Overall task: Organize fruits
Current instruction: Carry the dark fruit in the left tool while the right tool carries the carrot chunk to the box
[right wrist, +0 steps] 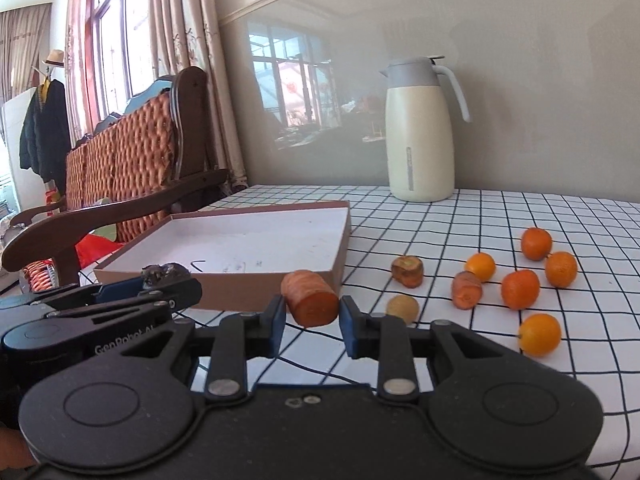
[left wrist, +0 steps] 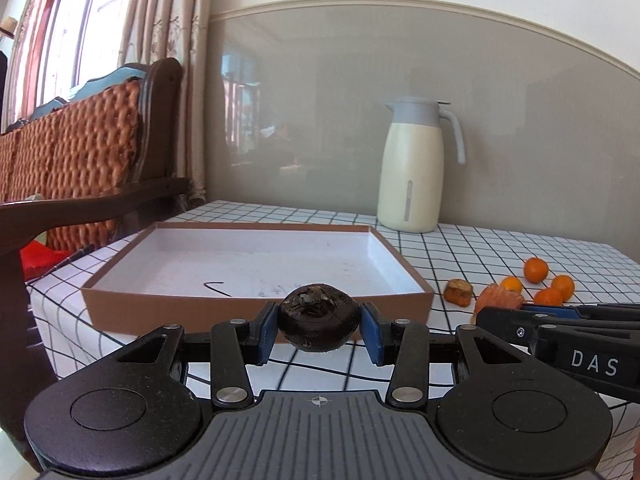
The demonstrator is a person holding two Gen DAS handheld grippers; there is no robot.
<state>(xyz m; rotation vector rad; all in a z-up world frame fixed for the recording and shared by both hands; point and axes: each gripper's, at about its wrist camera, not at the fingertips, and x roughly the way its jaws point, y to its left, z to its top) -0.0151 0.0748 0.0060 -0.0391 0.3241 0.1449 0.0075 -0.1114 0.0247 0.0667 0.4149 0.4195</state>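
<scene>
Table (right wrist: 460, 216) with black-grid white cloth carries everything. Wooden sofa (left wrist: 88, 148) with woven orange back off to the left of both tongs. Shallow cardboard tray (left wrist: 248, 312), brown outside, white inside, lies just ahead of the left tongs and ahead-left of the right tongs; only a small dark hook-shaped mark on its floor. Cream thermos jug (right wrist: 420, 136) with grey lid stands far ahead, by the wall.

Left tongs (left wrist: 319, 326) clamped on a dark, round, shrivelled fruit (left wrist: 318, 322), held above the table just short of the tray's near wall. Right tongs (right wrist: 312, 314) closed on a carrot chunk (right wrist: 310, 298), cut face toward camera, lifted beside the tray's near right corner.

Right of the right tongs, on the cloth: five small oranges (right wrist: 520, 289) in a loose cluster, second carrot piece (right wrist: 466, 290), brownish stub (right wrist: 408, 271), small tan round fruit (right wrist: 402, 308) just beyond the right fingertip.
</scene>
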